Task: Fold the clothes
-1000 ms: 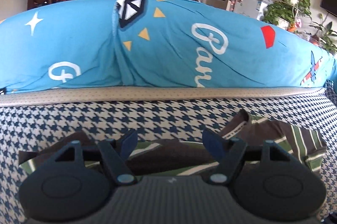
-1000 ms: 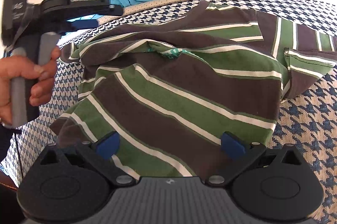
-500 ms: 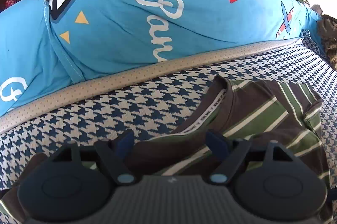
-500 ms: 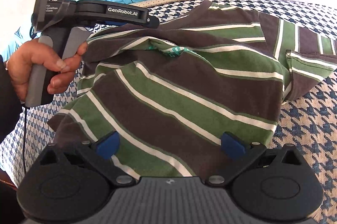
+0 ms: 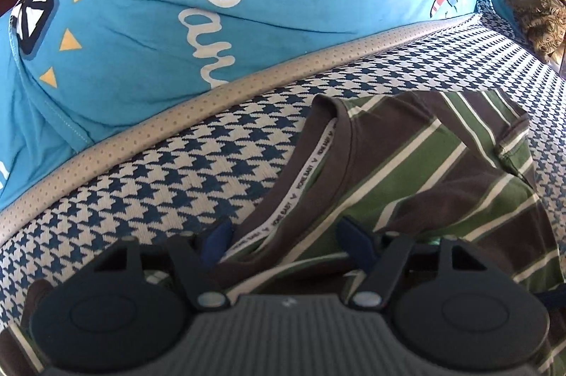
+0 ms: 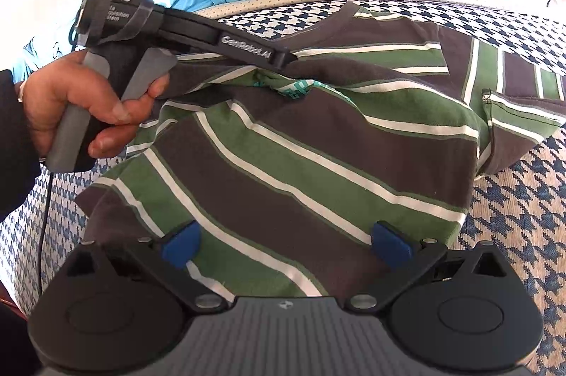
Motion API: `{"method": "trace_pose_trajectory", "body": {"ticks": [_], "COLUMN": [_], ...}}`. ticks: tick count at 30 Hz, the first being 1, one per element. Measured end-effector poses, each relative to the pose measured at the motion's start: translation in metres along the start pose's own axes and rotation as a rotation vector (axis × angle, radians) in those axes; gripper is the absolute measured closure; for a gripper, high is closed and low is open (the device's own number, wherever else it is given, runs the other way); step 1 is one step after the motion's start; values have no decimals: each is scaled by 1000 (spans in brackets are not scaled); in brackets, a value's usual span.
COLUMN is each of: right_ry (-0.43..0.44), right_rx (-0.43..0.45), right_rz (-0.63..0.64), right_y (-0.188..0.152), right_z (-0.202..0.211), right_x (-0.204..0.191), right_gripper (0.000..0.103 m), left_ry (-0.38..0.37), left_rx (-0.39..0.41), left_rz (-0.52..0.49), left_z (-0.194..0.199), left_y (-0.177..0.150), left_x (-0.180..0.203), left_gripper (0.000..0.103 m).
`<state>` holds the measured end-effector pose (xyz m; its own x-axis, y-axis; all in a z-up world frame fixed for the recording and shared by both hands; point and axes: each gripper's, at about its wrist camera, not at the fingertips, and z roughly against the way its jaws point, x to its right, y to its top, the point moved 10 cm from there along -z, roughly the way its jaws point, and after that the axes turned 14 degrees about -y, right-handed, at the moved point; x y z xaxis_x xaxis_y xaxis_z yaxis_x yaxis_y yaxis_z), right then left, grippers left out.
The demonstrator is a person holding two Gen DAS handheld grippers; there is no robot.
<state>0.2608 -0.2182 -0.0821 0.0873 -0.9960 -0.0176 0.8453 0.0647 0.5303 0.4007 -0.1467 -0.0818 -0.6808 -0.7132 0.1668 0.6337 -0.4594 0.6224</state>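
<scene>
Stripes of brown, green and white run across the shirt, which lies rumpled on a blue-and-white houndstooth cover near the far edge of that surface, where a beige dotted piping marks the border. Behind the piping rises a bright blue cushion printed with white script, yellow triangles, a red patch and a small aeroplane.

In the left wrist view the left gripper is low over the shirt's collar. The neckband, with a white printed tape along its inside, passes between the two blue fingertips; the jaws are closing, yet a gap is visible on each side of the fabric and the pads do not press it. The collar points toward the far edge, and one sleeve is folded over toward the right edge of the cover. A brownish bundle sits at the far right corner.

The right wrist view shows the same left tool from the side: a hand wraps its grey handle, and the black arm marked with white lettering reaches down onto the shirt's upper fold, where a bit of teal print shows in a crease.

The right gripper hovers at the shirt's near hem with its blue pads spread wide apart, one over a green stripe, one over a brown one, gripping nothing.
</scene>
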Motion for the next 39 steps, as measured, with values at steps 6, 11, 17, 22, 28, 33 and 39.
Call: {"method": "trace_pose_trajectory", "body": {"ticks": [6,11,17,22,28,33,39], "right_ry": [4,2,-3,-6,-12,-18,-22], "right_rx": [2,5,7,8,12,16,19], "right_rz": [5,10,16,19,28,38,45], "right_y": [-1,-2,-3,-2,-3,-3,-3], "right_z": [-2,-3,-3,-4,-5,-6,-6], "right_x": [0,0,-1,-1,-1,-2,-2], "right_gripper": [0,0,0,0,0,0,0], "left_ry": [-49,-87,-36,-35,-16,-13,11], "left_rx": [33,114,65,27,11,-1,-16], "left_rz": [72,174,198,201,130,71,-12], "left_z": [9,26,26,22,18,21,21], "left_y": [6,19,13,-3,-12,-16,-15], "left_x": [-5,-22,-45,-51,-38,-26,-11], "left_gripper": [45,40,40,38,39,55,73]}}
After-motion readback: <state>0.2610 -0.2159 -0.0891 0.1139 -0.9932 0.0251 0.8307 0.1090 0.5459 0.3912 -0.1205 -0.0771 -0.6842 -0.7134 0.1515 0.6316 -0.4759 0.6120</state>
